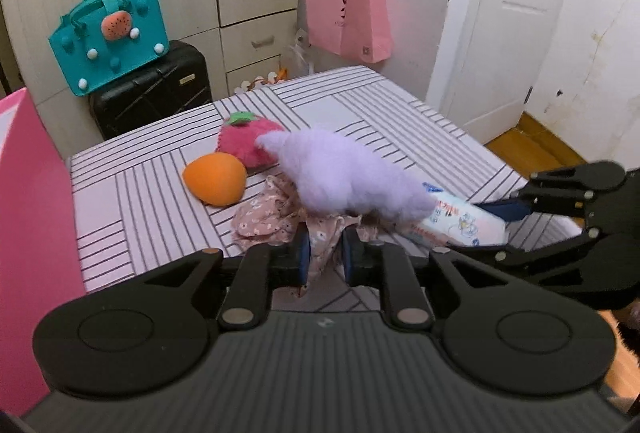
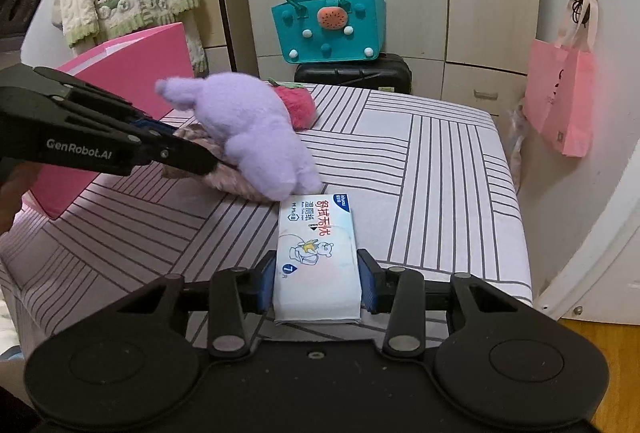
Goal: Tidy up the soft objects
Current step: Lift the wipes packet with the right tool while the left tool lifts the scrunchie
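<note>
The purple plush [image 1: 344, 173] is blurred and hides part of the strawberry [image 1: 244, 141] and the floral cloth [image 1: 268, 217] beneath it. From the right wrist, the left gripper's [image 2: 208, 157] fingertips vanish behind that plush. The pink box [image 1: 28, 225] at the bed's [image 1: 160, 217] left edge is cut off by the frame.

the left gripper [image 2: 176, 137] arm reads "genrobot.ai", and the wet wipes pack [image 2: 318, 257] shows "open" and a "7".
</note>
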`<state>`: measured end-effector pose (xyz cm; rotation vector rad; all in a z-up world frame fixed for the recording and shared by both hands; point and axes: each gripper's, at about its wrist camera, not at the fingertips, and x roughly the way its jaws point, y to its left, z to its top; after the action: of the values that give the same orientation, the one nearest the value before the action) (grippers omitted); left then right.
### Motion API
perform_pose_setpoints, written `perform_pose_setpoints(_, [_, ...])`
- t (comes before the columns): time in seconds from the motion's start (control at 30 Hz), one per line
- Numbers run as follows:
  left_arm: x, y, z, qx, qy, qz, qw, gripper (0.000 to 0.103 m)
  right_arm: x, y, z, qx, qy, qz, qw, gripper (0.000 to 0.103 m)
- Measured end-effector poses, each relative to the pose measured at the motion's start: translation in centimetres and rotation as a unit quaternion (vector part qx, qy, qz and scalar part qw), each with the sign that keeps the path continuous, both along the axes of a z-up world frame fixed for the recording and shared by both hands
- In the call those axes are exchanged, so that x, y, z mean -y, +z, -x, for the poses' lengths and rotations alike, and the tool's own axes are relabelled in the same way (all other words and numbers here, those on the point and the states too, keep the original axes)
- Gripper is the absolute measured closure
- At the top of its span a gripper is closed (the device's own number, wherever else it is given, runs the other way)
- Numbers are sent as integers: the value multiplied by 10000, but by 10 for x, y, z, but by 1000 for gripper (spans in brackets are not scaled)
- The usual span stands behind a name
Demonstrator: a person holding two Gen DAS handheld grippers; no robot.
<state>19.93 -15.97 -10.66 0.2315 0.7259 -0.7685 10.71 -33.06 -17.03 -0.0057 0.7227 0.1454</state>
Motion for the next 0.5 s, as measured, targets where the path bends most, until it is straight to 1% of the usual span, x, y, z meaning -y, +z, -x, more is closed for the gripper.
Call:
perform_pose_setpoints(0.03, [0,-1,0,55,12,58,10000,87,0,0,0,3,-12,-8,10000,57])
perform_pose_setpoints(0.07, [1,-3,0,124,40,141,9998,83,0,0,0,5,-18,-7,10000,57])
perform_pose_setpoints(0.1, [1,-4,0,162,60,224,9996,77,0,-1,1,6,-22,-3,10000,57])
perform_pose_setpoints(0.13, [1,-6,-2,168,67,347,9992,73,-1,-1,0,5,-27,1,10000,57])
perform_pose_setpoints(0.2, [1,-10,-4,165,49,532,9984,62,-2,-1,-1,-3,-30,19,10000,57])
perform_pose_setpoints(0.23, [2,-11,-5,179,69,545,9983,60,-1,-1,-1,-5,-27,28,10000,57])
perform_pose_setpoints(0.33, [8,-16,-7,318,105,402,9986,51,-3,0,0,-10,-16,34,10000,57])
perform_pose_setpoints(0.4, [13,-21,-8,397,143,135,9990,45,-3,0,0,-7,-11,34,10000,57])
perform_pose_setpoints(0.5, [18,-27,-7,437,111,-194,9988,38,-2,-1,1,-6,-7,37,10000,57])
